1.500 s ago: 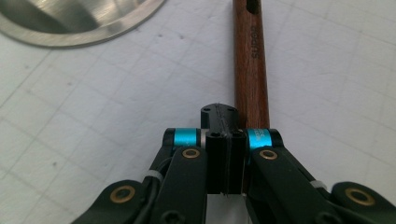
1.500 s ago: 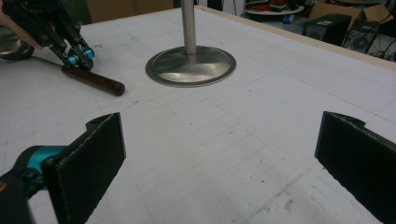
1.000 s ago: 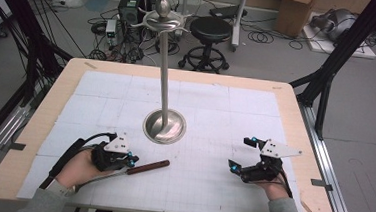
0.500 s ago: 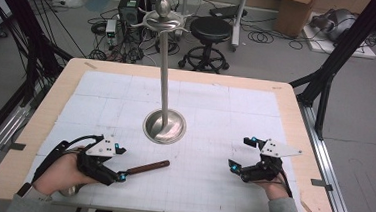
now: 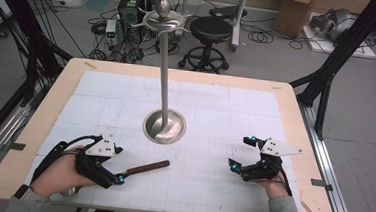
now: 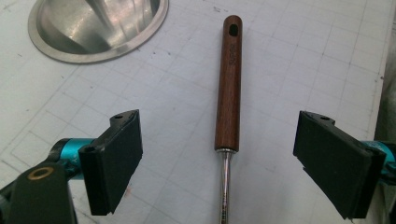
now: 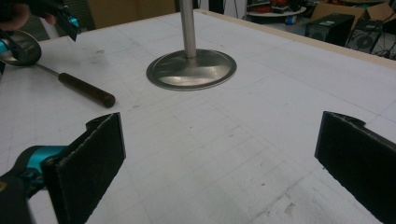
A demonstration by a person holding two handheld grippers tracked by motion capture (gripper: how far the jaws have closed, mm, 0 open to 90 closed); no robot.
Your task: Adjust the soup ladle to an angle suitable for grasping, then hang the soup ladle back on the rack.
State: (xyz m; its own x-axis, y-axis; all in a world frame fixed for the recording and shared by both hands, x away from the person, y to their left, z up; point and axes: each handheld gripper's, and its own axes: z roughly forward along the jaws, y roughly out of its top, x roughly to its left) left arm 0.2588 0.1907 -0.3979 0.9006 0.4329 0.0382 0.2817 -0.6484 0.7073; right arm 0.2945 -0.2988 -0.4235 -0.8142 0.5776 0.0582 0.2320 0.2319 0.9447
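Note:
A ladle with a dark wooden handle [image 5: 147,167] [image 6: 229,84] and a thin metal shank lies flat on the white gridded mat. Its round bowl [image 7: 19,46] shows in the right gripper view. My left gripper [image 5: 120,169] [image 6: 222,128] straddles the join of handle and shank. Its jaws have just been opening, and the pads [image 6: 114,158] now stand well clear of the ladle on both sides. A steel stand with a round base [image 5: 164,126] [image 7: 190,68] and a tall pole with hooks on top rises at the table's middle. My right gripper [image 5: 240,151] [image 7: 222,135] rests open and empty at the front right.
The wooden table edge [image 5: 33,135] frames the mat on all sides. Behind the table are a black stool [image 5: 209,30], cables, boxes and electronics on the floor. Black frame posts stand at both sides.
The left gripper's jaws have opened off the ladle and the hand has drawn back a little toward the front left. The ladle stays flat on the mat. The right gripper has not moved.

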